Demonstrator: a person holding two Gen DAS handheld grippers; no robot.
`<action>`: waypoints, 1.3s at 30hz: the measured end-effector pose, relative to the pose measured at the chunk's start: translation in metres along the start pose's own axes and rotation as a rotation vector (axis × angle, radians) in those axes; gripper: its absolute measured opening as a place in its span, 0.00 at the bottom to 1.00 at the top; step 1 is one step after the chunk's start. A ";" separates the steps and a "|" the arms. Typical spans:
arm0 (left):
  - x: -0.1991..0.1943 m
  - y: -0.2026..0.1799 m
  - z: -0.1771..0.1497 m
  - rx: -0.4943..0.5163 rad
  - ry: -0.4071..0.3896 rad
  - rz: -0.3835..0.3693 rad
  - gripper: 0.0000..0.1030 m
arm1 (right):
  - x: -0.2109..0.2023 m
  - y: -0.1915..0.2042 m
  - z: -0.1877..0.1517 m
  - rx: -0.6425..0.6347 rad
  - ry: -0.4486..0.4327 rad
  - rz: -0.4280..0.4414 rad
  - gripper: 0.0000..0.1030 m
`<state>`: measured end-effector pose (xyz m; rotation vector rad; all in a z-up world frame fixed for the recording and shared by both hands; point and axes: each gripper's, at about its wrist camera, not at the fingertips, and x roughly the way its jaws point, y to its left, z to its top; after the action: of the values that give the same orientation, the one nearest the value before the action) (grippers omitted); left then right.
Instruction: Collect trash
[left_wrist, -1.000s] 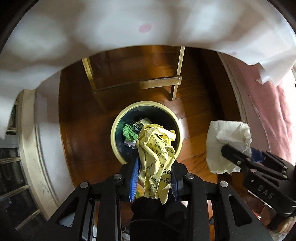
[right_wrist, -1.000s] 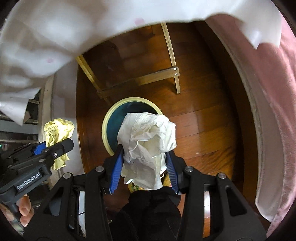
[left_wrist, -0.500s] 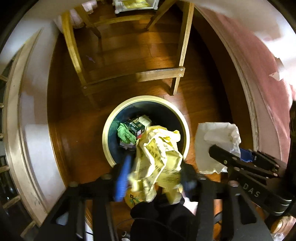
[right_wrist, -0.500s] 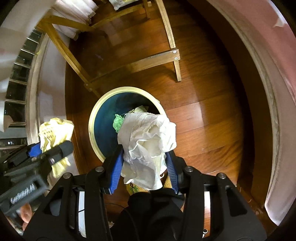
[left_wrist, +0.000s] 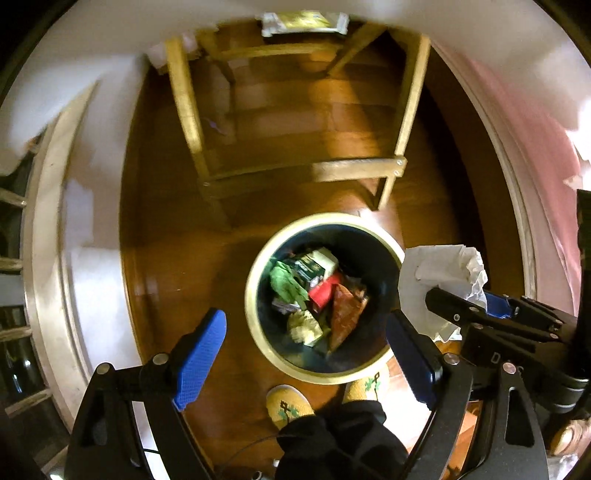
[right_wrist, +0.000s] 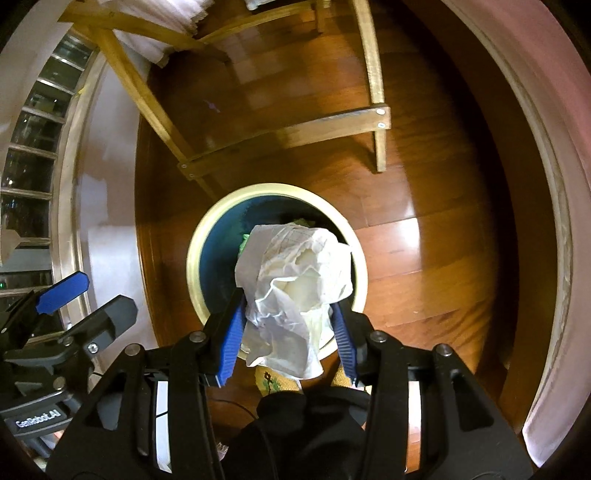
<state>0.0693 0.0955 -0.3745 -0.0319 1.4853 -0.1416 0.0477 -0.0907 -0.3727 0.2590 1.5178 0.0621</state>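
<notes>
Far left: glazed panes (right_wrist: 33, 155) behind a pale frame, blurred, nothing readable through them. Wooden frame legs (left_wrist: 399, 122) stand on the wood floor (left_wrist: 177, 258) just beyond the bin, not over its mouth. A packet (left_wrist: 304, 22) lies at the top edge, cut off by the fisheye rim.

My left fingers (left_wrist: 306, 362) stand wide apart, having just been opening, with nothing between them. They point straight down over the near side of the bin (left_wrist: 255, 321), so its mouth is in the clear. The yellow paper wad (left_wrist: 304, 326) lies inside the bin on top of green, red and brown wrappers; labels too small to read.

My yellow slippers (left_wrist: 290, 406) sit just beside the near rim, partly hidden under a dark sleeve (left_wrist: 343, 439).

My right fingers (right_wrist: 286, 336) are clamped on the white crumpled paper (right_wrist: 295, 280), which bulges out past the pads. It hangs over the near right part of the bin and covers most of the contents in the right wrist view. Whether it is above rim level I can't tell.

Right edge: pink fabric (left_wrist: 546, 192), smeared by motion.
</notes>
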 end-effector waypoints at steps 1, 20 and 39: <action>-0.004 0.006 0.000 -0.016 -0.009 0.004 0.86 | 0.001 0.005 0.002 -0.006 0.002 0.004 0.41; -0.084 0.047 -0.010 -0.109 -0.113 0.023 0.92 | -0.044 0.058 0.010 -0.017 -0.113 0.038 0.68; -0.269 0.035 -0.011 -0.051 -0.275 -0.023 0.93 | -0.220 0.087 -0.015 -0.028 -0.214 0.045 0.70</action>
<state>0.0399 0.1619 -0.1127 -0.1052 1.2145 -0.1127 0.0307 -0.0489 -0.1407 0.2688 1.2976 0.0882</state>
